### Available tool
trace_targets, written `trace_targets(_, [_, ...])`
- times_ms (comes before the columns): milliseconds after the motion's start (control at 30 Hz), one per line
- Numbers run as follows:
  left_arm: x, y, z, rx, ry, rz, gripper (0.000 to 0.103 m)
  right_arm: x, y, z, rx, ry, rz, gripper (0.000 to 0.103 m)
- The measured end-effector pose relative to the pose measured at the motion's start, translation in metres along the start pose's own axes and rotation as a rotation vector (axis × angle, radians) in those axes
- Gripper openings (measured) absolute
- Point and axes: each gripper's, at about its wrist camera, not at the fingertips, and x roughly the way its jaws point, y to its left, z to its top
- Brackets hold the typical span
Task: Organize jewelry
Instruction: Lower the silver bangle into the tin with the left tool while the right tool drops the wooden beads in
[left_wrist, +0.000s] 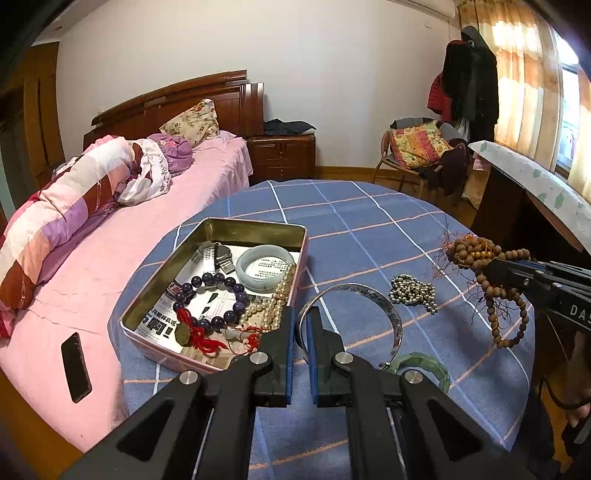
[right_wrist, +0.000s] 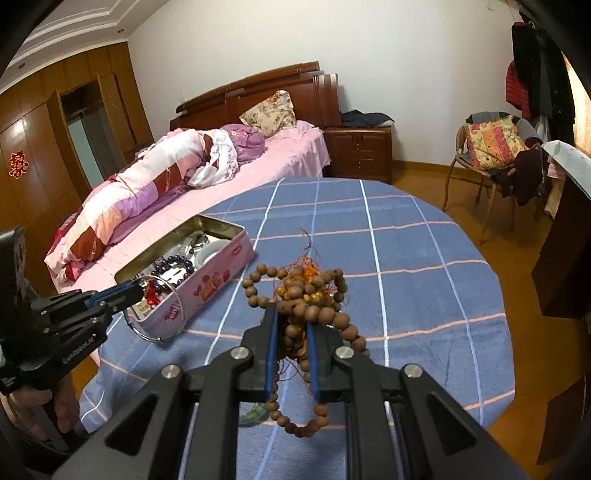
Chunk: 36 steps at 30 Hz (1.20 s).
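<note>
My right gripper (right_wrist: 291, 325) clamped on wooden bead strand (right_wrist: 299, 295), lifted clear of table (left_wrist: 369, 221). Left gripper (left_wrist: 301, 325) closed on silver bangle (left_wrist: 388, 314) beside tin (left_wrist: 221, 225) near table's left edge. Risk: dangling loops snag tin rim, bangle slips.

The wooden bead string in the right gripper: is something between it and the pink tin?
Yes. The left gripper holds the silver bangle at the tin's near corner. The wooden bead string hangs above the blue cloth, otherwise unobstructed.
</note>
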Motion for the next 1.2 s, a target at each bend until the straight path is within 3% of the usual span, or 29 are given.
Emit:
trace_targets(633, [-0.007, 0.005, 0.012, 0.003, -0.034, 0.023, 0.005, -0.003, 0.013, 0.008, -0.018, -0.055, 0.032, 0.017])
trace_targets(1200, [-0.012, 0.033, 0.031, -0.006, -0.077, 0.078, 0.005, 0.013, 0.046, 0.029, -0.092, -0.066, 0.084, 0.017])
